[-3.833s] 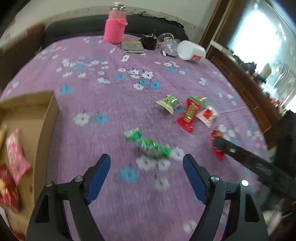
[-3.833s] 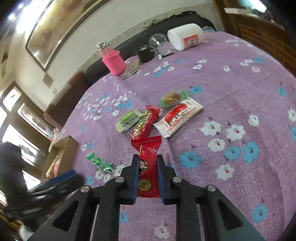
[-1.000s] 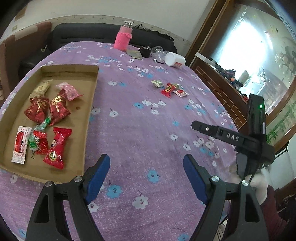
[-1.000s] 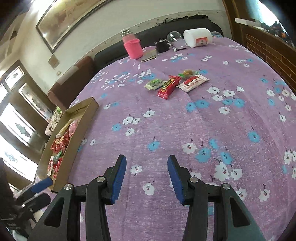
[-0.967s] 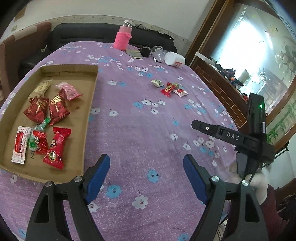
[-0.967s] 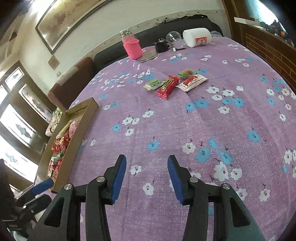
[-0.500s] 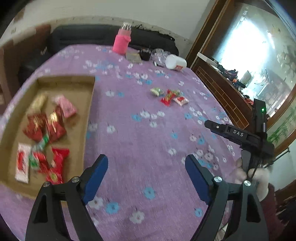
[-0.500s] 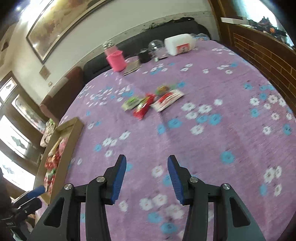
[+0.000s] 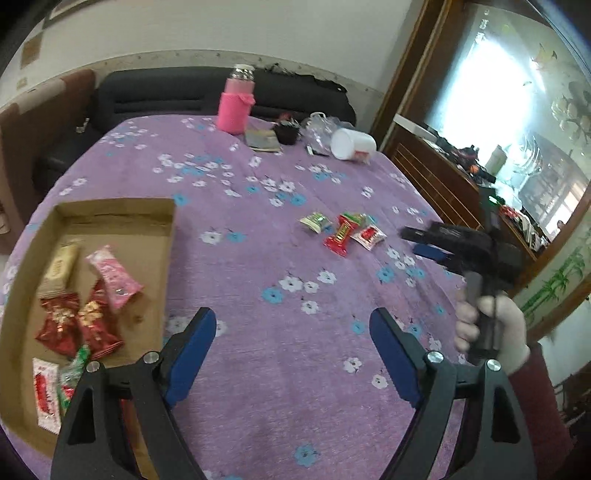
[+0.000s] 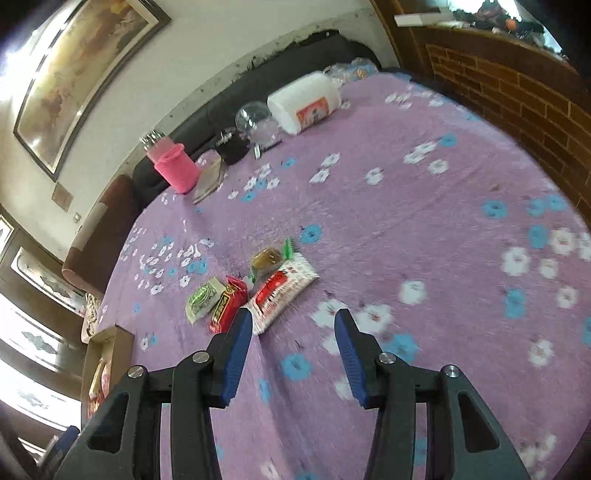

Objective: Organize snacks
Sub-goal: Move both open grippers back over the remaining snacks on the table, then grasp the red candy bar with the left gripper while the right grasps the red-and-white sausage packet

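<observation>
White wall point(image 9: 258, 33) behind a dark sofa point(image 9: 177, 92); framed painting point(image 10: 74, 74) left; brick wall point(image 10: 517, 96) right.

Right tongs point(image 10: 293, 325) agape, empty, above purple floral cloth point(image 10: 443, 229); white-red snack packet point(image 10: 282, 291) just beyond left fingertip.

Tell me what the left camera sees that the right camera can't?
Only the left wrist view looks down into the cardboard tray, with the pink packet and red packets lying inside, and shows the right gripper near the loose snacks. Only the right wrist view shows the brown candy. Both show the pink bottle, the white jar and the long red bar.
</observation>
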`<state>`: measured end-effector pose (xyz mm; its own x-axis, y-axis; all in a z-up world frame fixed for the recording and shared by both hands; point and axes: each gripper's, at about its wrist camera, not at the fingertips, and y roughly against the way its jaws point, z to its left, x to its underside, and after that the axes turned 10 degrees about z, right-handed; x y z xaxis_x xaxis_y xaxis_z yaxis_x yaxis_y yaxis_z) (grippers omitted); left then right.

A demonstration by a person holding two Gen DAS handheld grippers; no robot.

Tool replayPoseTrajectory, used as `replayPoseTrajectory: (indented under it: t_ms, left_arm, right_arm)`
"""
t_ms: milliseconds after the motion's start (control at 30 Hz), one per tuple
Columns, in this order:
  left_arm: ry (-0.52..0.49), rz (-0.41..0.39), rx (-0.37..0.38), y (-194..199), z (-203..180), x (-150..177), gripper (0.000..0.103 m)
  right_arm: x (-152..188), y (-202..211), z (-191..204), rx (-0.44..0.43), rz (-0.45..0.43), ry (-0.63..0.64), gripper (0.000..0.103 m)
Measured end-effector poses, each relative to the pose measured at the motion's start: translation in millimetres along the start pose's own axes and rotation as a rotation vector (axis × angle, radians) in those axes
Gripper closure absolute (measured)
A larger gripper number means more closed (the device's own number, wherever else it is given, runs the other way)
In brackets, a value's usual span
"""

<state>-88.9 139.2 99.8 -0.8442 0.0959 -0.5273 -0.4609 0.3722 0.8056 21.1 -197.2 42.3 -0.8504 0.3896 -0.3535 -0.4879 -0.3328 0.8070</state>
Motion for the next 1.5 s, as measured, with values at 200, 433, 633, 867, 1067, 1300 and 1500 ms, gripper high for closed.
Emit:
replayPoseTrajectory:
  t_ms: [200,433,633,867,1067,1300,1500]
  left_arm:
    - [-0.048,0.016,-0.006,-12,-13,4,0.018]
    - [-0.089,0.032,-0.020,-32,-29,-8,0.018]
    - [-0.173,0.060,-0.008,-60,-49,-35,0.035]
    - [-0.250,0.156,0.001,-138,-82,-75,0.052]
    - [-0.259,0.203,-0.040,-191,-96,-105,0.052]
    - [-0.263,0.223,-0.084,-219,-100,-121,0.057]
    - [-0.290,0.195,-0.116,-219,-105,-117,0.081]
  right_arm:
    - [-16,-39,6,0.059,0.021,-0.035,0.053]
    - [-26,-58,36,0.236,0.015,0.042,0.062]
    - [-7,-36,15,0.276,0.007,0.066,0.082]
    - [33,-2,-36,0.077,-0.035,0.020,0.082]
    - [30,-3,-44,0.014,-0.028,-0.014,0.082]
    - [28,-1,-48,-0.016,-0.018,-0.045,0.081]
    - [29,0,-49,-0.015,-0.023,-0.048,0.082]
